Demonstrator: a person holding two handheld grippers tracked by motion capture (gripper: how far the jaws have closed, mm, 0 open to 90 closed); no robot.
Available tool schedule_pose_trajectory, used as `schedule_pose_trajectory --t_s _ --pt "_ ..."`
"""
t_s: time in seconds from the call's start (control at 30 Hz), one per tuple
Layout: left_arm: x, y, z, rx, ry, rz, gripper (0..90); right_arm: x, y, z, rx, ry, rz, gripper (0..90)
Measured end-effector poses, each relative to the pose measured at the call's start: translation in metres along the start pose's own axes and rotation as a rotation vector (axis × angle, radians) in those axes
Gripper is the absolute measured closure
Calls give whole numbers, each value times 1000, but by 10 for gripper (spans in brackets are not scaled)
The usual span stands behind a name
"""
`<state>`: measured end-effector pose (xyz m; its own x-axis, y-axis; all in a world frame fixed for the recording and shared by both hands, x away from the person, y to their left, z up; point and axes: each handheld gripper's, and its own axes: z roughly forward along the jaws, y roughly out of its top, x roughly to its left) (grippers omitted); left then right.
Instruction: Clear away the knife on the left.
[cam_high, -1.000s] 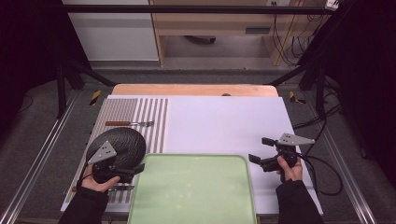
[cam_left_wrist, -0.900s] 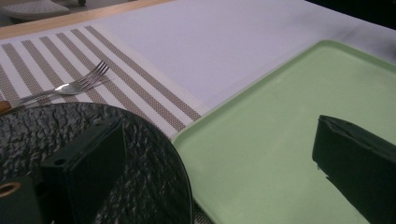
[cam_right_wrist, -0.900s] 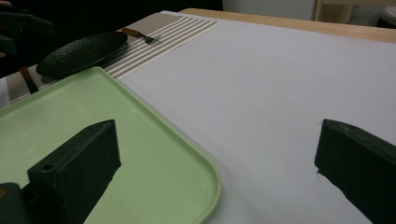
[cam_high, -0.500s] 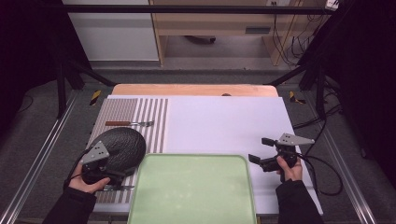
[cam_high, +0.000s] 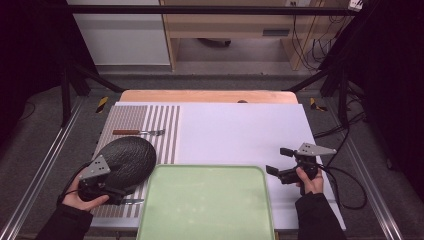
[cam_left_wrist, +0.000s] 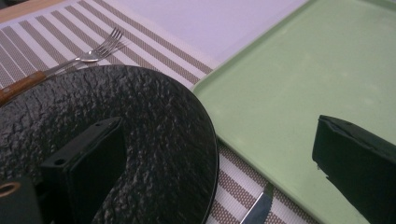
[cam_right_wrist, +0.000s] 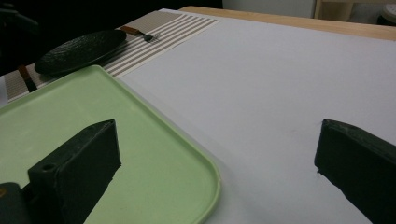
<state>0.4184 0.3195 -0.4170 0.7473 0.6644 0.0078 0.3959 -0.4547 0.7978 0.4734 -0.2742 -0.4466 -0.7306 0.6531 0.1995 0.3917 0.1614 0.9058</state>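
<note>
Beside the tray (cam_high: 207, 202), fork (cam_high: 140, 132).

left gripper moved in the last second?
Yes. The left gripper slid toward the person and slightly left, away from the fork, over the black plate.

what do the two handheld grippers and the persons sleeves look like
Both are black pistol-style tools. The left gripper and right gripper each carry a grey three-cornered plate on top, with small dark holes. A black cable trails from the right one. In the gripper views the jaws are blocky matte black wedges, one with a small round hole. The person wears dark long sleeves.
</note>
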Motion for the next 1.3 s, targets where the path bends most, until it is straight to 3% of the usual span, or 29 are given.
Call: schedule_pose_trajectory --t_s 0.3,0.9,1.3 --pt "4 -10 -8 53 6 16 28 0 0 0 1 -1 0 3" --pt "7 -34 -31 100 17 24 34 0 0 0 0 -5 2 3" --pt "10 -50 -38 147 33 18 89 0 0 0 2 -3 2 3"
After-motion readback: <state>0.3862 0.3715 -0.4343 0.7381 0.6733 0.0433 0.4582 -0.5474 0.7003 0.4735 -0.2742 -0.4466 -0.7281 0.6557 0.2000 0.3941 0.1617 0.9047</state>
